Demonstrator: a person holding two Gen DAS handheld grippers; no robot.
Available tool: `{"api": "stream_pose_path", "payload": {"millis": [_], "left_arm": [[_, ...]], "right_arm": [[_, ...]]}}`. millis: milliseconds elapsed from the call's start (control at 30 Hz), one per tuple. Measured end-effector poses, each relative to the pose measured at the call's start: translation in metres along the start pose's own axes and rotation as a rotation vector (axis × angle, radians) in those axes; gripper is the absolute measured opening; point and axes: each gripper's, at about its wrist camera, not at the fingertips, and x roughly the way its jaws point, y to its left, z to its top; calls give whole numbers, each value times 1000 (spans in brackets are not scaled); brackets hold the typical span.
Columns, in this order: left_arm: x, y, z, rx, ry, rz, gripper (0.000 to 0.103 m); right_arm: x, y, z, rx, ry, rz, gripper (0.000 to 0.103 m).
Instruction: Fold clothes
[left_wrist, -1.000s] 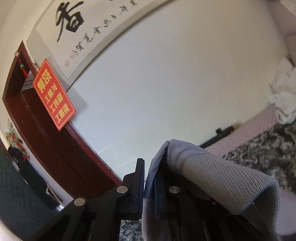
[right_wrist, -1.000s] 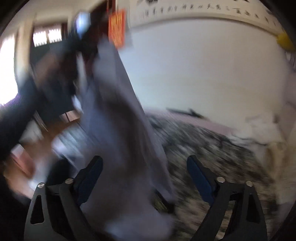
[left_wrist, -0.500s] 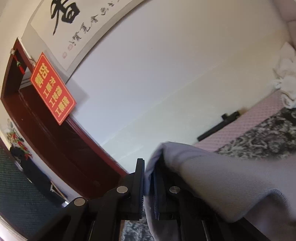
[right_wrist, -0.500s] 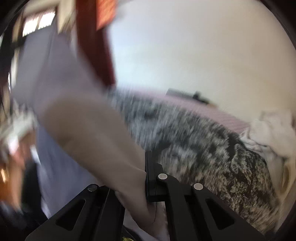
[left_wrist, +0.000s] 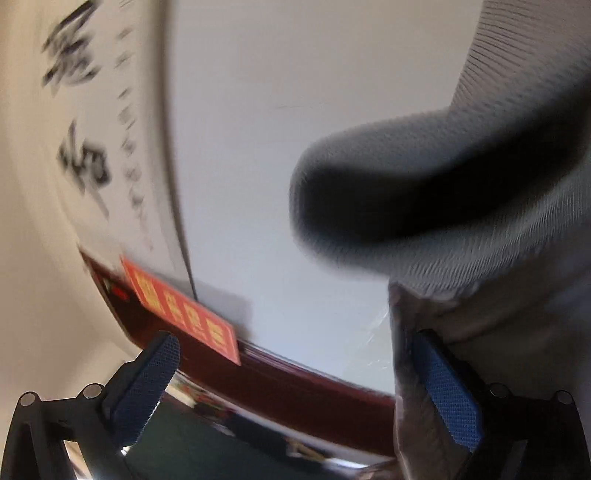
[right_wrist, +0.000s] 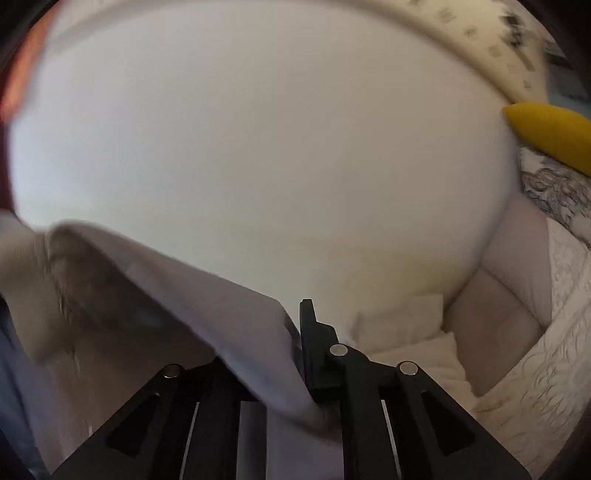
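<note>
The garment is pale grey-lilac knit cloth. In the left wrist view a ribbed sleeve of the garment with a dark open cuff hangs at the upper right. Its edge drapes down against the right finger's blue pad. My left gripper is opening, its jaws stand wide apart, and neither pad presses the cloth. In the right wrist view a fold of the garment runs from the left into my right gripper. Its jaws are starting to open, with the cloth still pinched between them. The right gripper's left finger is hidden under the cloth.
A white wall fills both views. The left wrist view shows a calligraphy scroll, a red sign and a dark red door frame. At the right of the right wrist view are a yellow object, a pink padded headboard and white bedding.
My left gripper was shut on the garment and now stands wide open; its view has rolled and swung. My right gripper, open a second ago, closed on the cloth and rose toward the wall.
</note>
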Motion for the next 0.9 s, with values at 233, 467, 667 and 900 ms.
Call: {"api": "stream_pose_path", "payload": {"millis": [233, 467, 667, 900], "left_arm": [[-48, -56, -68, 117, -65, -95, 103], [-93, -14, -141, 24, -55, -190, 103], [-131, 36, -235, -278, 110, -866, 103], [-175, 11, -353, -354, 242, -1225, 103]], "right_arm": [[8, -3, -72, -2, -36, 94, 79], [-51, -5, -193, 56, 54, 424, 81], [-86, 19, -291, 100, 67, 637, 89], [-58, 9, -351, 204, 187, 578, 89]]}}
